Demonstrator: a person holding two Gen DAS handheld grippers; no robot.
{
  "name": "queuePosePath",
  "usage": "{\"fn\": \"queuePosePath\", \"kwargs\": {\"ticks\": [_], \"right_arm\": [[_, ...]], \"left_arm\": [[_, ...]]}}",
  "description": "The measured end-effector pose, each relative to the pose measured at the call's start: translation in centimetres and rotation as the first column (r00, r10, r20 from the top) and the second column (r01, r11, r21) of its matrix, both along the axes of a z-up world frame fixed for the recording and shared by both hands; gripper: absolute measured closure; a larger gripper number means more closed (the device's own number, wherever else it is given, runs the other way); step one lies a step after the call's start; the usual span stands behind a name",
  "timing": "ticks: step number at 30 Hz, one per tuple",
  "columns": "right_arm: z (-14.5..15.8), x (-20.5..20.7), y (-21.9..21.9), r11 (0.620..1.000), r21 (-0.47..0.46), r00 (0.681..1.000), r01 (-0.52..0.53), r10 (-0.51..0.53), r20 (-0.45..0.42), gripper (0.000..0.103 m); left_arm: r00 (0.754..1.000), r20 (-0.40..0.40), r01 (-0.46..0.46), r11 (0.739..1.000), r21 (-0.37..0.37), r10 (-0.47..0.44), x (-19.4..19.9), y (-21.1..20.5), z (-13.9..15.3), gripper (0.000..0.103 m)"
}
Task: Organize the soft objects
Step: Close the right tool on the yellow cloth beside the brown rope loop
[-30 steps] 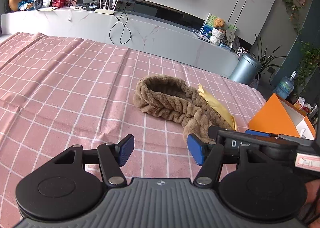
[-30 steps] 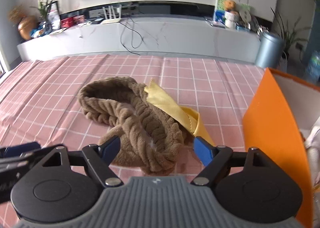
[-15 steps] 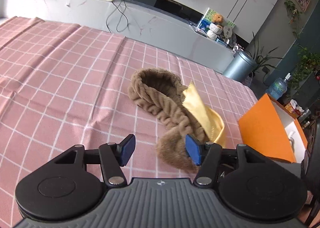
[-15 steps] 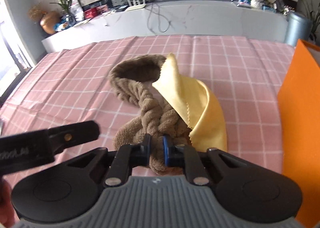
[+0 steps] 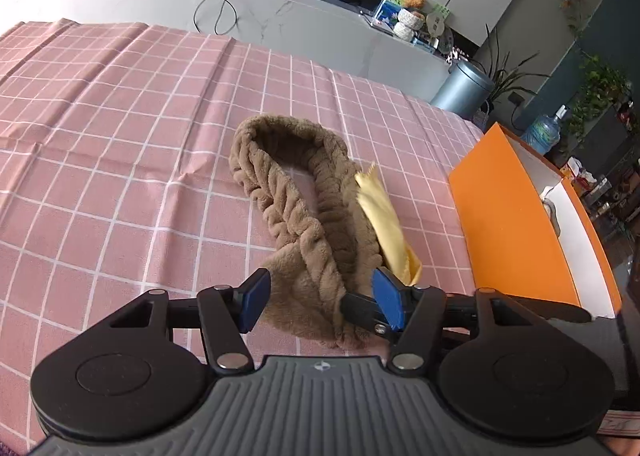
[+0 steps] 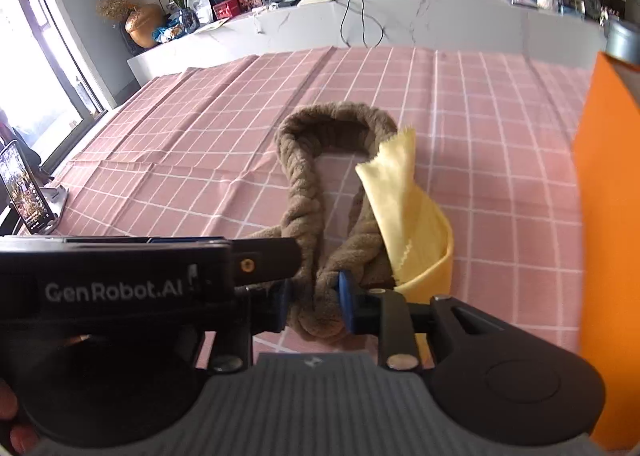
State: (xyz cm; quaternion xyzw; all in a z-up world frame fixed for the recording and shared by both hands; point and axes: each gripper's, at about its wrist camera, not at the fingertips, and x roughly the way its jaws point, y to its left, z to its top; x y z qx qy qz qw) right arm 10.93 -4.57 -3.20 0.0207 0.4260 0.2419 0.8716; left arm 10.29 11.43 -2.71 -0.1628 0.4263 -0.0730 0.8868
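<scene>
A: Where does the brown headband (image 5: 304, 212) lie?

B: On the pink checked tablecloth (image 5: 120, 160), toward the table's right edge. It is a plush braided loop; its far end rests on the cloth and its near end is bunched at the grippers.

A: Who has hold of it?

B: The right gripper (image 6: 314, 306). Its blue pads (image 6: 345, 302) are pressed in from both sides on the near end of the loop. The left gripper (image 5: 320, 300) has its jaws spread wide, with that same near end between the pads; I cannot tell whether either pad touches the plush.

A: And the yellow cloth (image 6: 404, 212)?

B: Folded along the right side of the headband, touching it. One pinked corner stands up near the loop's far end, and the lower fold hangs just beside the right gripper's pad.

A: Any writing?

B: "GenRobot.AI" in pale letters on the black body of the left gripper, which crosses the right wrist view (image 6: 114, 290). Nothing else is legible.

A: What else stands there?

B: An orange box (image 5: 516, 228) with a white inside at the right edge, near the yellow cloth. A phone (image 6: 24, 196) on a stand sits at the left edge, screen lit.
</scene>
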Motion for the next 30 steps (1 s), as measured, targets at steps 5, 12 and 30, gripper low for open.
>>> {"fn": "queuePosePath", "kwargs": {"ticks": [5,12,30], "right_arm": [[1.9,-0.3,-2.6,0.997,-0.048,0.99,0.057,-0.051,0.131,0.055],[0.9,2.2,-4.5,0.967,-0.161,0.971,0.198,-0.171,0.167,0.054],[-4.4,4.3,-4.4,0.98,-0.109,0.984,0.164,-0.17,-0.044,0.101]], "left_arm": [[0.999,0.035,-0.036,0.999,0.004,0.035,-0.1,0.1,1.2,0.033],[0.995,0.053,0.081,0.994,0.071,-0.085,1.0,-2.6,0.6,0.022],[0.99,-0.028,0.143,0.979,0.145,-0.141,2.9,-4.0,-3.8,0.025]]}}
